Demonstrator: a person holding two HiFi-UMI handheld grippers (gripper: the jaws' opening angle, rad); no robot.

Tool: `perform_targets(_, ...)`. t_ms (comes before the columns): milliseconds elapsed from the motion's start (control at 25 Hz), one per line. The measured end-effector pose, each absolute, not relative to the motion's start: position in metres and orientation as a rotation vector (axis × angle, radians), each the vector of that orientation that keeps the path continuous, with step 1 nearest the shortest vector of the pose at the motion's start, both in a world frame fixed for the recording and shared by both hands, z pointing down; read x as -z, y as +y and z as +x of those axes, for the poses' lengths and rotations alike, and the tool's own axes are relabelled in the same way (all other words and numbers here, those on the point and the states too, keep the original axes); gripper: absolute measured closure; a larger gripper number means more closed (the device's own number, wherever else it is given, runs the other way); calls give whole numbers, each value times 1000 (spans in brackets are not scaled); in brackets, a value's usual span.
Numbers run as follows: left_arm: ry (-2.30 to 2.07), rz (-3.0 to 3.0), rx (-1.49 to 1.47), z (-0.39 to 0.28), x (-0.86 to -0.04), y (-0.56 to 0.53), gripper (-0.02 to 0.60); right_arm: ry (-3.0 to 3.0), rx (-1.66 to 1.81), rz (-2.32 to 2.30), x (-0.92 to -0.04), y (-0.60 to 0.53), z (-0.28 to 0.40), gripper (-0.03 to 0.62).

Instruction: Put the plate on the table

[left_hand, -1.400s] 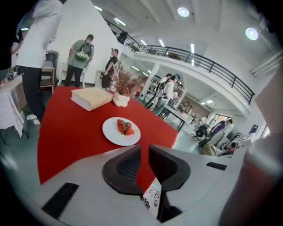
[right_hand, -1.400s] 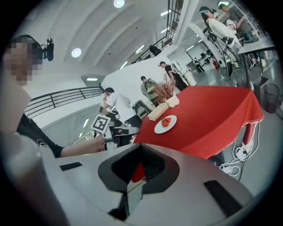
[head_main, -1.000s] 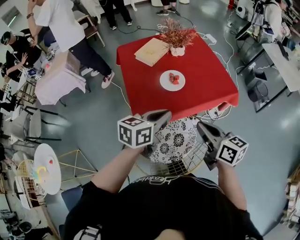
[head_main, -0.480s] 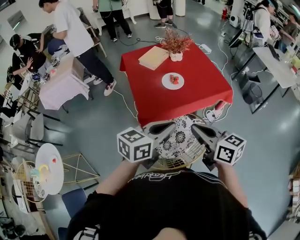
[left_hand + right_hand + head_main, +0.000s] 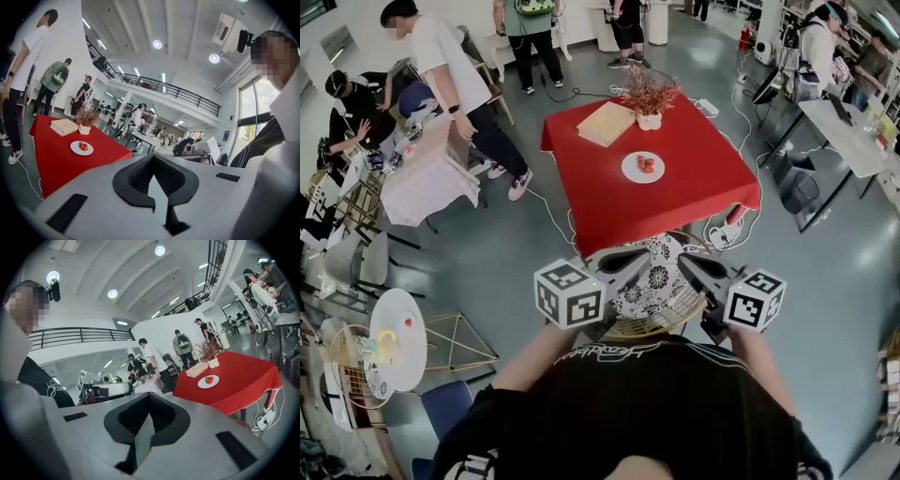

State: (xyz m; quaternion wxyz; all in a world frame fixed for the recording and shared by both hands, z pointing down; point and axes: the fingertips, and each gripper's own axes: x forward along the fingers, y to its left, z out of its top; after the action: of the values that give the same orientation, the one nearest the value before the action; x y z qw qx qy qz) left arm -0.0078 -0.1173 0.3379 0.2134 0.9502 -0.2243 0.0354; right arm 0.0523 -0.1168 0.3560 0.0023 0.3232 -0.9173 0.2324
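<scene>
A black-and-white patterned plate [image 5: 656, 279] lies on a gold wire stand [image 5: 661, 323] just in front of my body. My left gripper [image 5: 630, 260] hovers at the plate's left rim and my right gripper [image 5: 692, 264] at its right rim. Both are shut with nothing seen between the pads. Both gripper views look out level over the room, and the plate does not show in them. The red-clothed table [image 5: 675, 202] stands just beyond the plate. It shows in the left gripper view [image 5: 61, 161] past the shut left gripper [image 5: 152, 174], and in the right gripper view [image 5: 234, 380] past the shut right gripper [image 5: 149, 409].
On the red table are a small white plate of strawberries [image 5: 643, 167], a tan box [image 5: 606, 123] and a potted plant [image 5: 649, 94]. Cables and a power strip [image 5: 727, 230] lie by its right leg. People [image 5: 441, 66] stand far left by a white-clothed table [image 5: 427, 173]. A round white table [image 5: 397, 337] is near left.
Both grippers have drawn inward, closer together over the patterned plate. The view has pulled back a little, so the red table looks smaller. The jaws have stayed shut.
</scene>
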Motion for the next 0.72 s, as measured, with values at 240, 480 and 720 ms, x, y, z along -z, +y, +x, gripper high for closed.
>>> perform_targets(240,-600,2634,-90,-8,-338,-116,574,-2862,-719,1041,-358,-114,53,586)
perform_targets(480,-574,2630,-86,-2,-337,-120,574,-2853,-730,1052,-357,-118,58,586)
perform_targets(720,-566,2641,-120,0,-342,-121,574,-2845,-732,1062,-358,-118,58,586)
